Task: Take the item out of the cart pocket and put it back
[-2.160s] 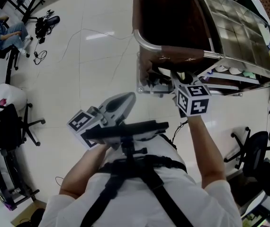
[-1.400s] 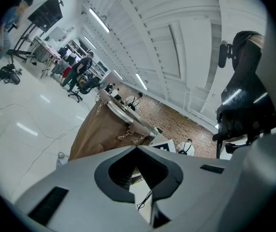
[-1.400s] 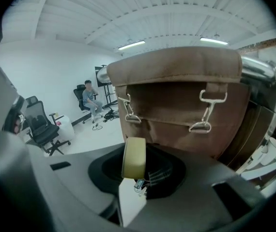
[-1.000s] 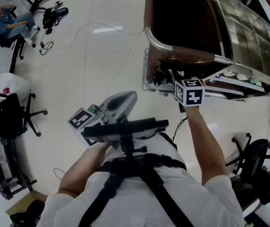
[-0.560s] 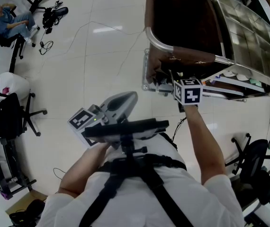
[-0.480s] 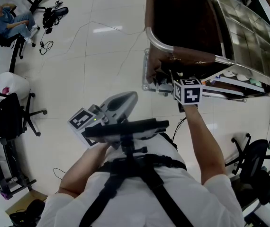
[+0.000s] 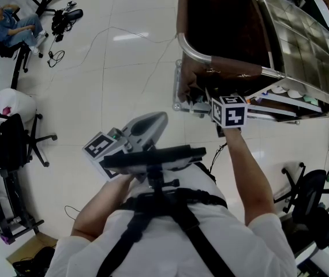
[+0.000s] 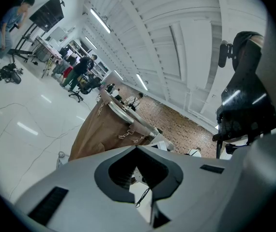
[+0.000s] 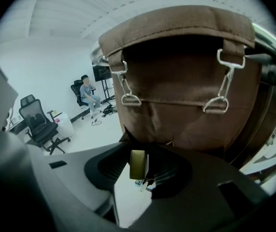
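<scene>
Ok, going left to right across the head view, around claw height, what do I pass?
Black mesh office chair → grey left claw with its marker cube → right claw, jaws just opened wider with a small olive item between them, pads off it → shiny steel cart shelving.
</scene>
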`<state>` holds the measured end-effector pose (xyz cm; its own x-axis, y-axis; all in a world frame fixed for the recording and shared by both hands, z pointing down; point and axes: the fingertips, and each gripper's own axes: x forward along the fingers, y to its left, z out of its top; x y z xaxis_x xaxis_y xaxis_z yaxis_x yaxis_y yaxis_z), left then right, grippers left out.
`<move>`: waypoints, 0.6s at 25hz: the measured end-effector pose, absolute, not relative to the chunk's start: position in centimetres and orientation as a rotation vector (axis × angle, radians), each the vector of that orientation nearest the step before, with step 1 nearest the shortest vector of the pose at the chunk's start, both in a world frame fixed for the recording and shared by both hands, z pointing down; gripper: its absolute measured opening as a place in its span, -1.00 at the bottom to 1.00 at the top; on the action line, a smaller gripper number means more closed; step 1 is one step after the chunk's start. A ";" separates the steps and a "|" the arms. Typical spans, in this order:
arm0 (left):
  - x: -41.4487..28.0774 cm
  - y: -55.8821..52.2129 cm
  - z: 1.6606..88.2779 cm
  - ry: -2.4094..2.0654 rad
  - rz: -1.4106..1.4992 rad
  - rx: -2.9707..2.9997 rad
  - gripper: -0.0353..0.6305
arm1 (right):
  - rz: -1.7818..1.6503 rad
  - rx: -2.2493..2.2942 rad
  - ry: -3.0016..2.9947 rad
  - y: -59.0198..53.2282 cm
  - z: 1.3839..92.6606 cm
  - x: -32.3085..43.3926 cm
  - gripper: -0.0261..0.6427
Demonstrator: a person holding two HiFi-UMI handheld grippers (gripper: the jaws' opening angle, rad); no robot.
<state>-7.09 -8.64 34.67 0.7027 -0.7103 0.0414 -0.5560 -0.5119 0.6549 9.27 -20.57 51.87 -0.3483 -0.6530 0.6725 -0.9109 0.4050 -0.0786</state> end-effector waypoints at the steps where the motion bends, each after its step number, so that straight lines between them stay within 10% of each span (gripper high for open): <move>1: -7.1 -8.6 34.6 -0.958 -0.308 2.254 -0.91 | 0.608 1.330 -2.117 -20.5 51.7 9.3 -0.48; 15: -6.2 -8.5 34.6 -0.905 -0.308 2.267 -0.91 | 0.580 1.445 -2.160 -19.0 47.7 10.5 -0.34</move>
<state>-6.17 -8.51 34.55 0.7318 -0.6810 0.0270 -0.5235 -0.5364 0.6620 10.52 -18.98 47.66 -0.3316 -0.7305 0.5970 -0.9313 0.3546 -0.0833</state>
